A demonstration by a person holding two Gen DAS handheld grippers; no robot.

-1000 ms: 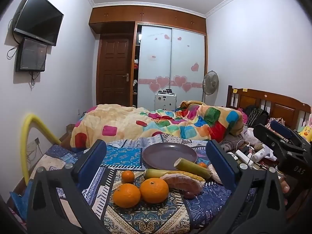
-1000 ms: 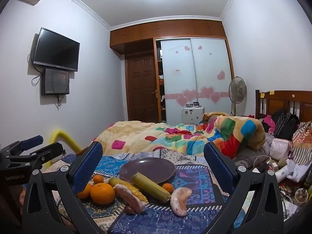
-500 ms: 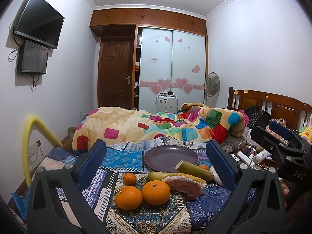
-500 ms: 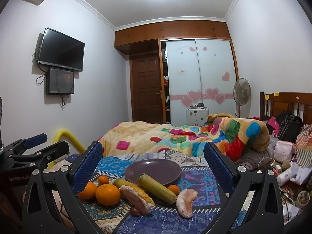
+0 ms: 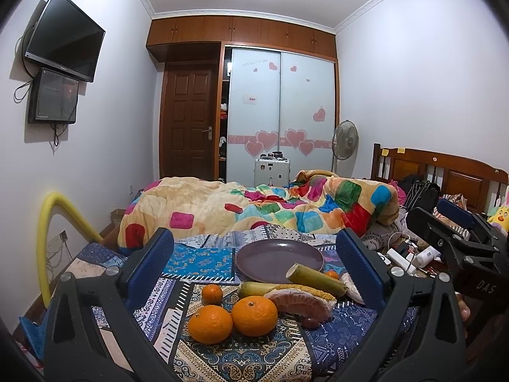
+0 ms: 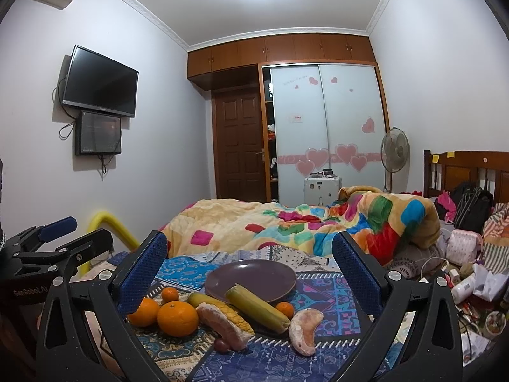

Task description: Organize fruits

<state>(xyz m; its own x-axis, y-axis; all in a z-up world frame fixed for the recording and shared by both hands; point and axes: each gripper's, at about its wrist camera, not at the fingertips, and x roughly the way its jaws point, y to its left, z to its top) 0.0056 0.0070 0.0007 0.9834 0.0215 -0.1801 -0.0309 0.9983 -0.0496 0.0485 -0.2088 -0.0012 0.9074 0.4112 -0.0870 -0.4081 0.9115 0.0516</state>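
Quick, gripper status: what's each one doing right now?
Left gripper: open, holding nothing, above the fruit on the cloth.
Right gripper: open, holding nothing, facing the purple plate.

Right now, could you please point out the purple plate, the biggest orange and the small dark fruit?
purple plate [image 6: 254, 275]: right wrist view, bare centre.
biggest orange [image 6: 177, 318]: right wrist view, middle of its peel.
small dark fruit [image 6: 221, 343]: right wrist view, its visible top.
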